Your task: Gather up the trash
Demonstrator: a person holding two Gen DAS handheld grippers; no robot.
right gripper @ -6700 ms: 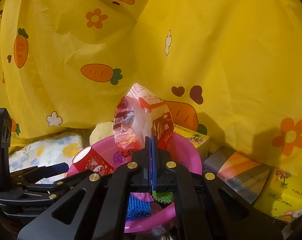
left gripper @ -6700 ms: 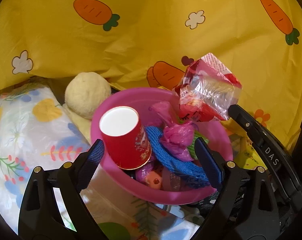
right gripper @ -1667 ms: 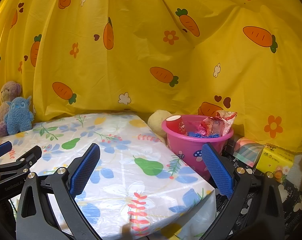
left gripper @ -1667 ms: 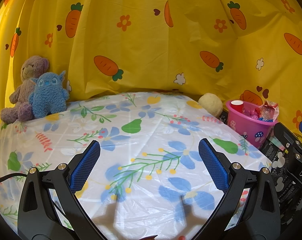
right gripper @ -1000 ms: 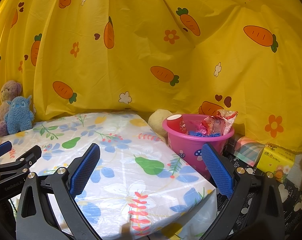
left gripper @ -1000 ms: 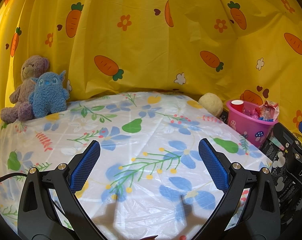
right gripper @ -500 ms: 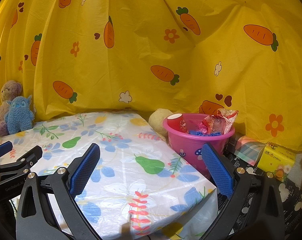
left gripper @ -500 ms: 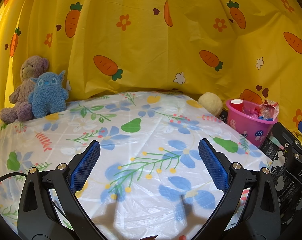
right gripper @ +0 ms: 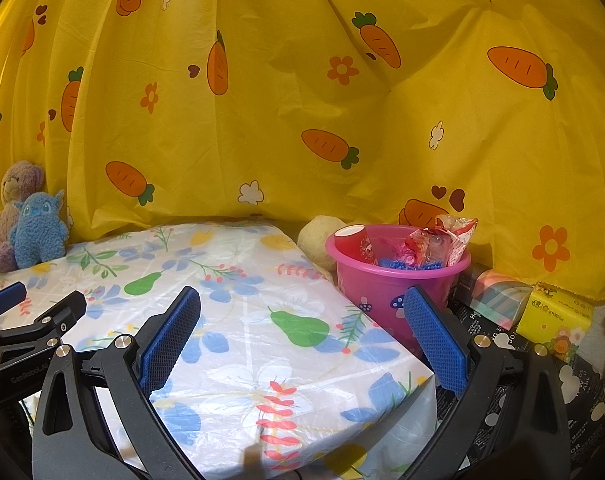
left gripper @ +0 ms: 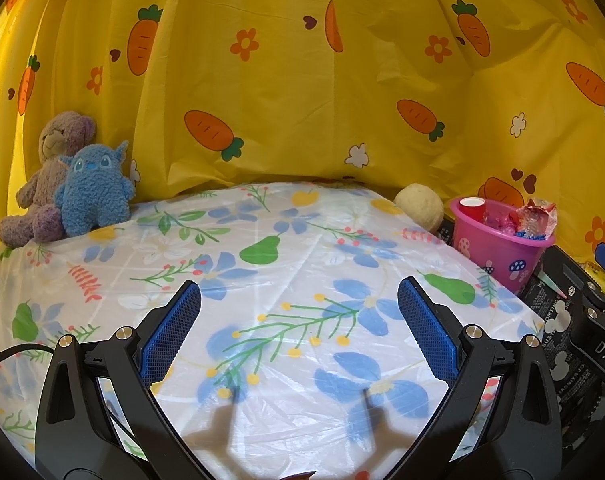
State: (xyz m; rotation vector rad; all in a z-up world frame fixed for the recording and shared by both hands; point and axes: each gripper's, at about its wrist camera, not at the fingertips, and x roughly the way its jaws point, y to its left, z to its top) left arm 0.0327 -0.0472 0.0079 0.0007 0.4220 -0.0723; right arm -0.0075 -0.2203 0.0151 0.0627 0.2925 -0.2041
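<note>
A pink bucket (left gripper: 498,254) (right gripper: 386,288) stands past the right edge of the flowered bed cover (left gripper: 270,280) (right gripper: 230,320). It holds a red paper cup (right gripper: 354,242), a red and clear snack wrapper (right gripper: 442,242) (left gripper: 536,220) and blue and pink scraps. My left gripper (left gripper: 298,332) is open and empty, low over the bed's front. My right gripper (right gripper: 302,336) is open and empty, over the bed's right corner, near the bucket.
A purple teddy bear (left gripper: 48,176) and a blue plush toy (left gripper: 94,190) sit at the bed's far left. A cream plush ball (left gripper: 418,204) lies beside the bucket. A yellow tissue pack (right gripper: 554,316) and a striped box (right gripper: 494,294) lie right of the bucket. A yellow carrot-print curtain (left gripper: 302,80) hangs behind.
6.7 s ago my right gripper held the snack wrapper over the bucket; now the wrapper is in it and both grippers are back, open. No visible movement over the last second.
</note>
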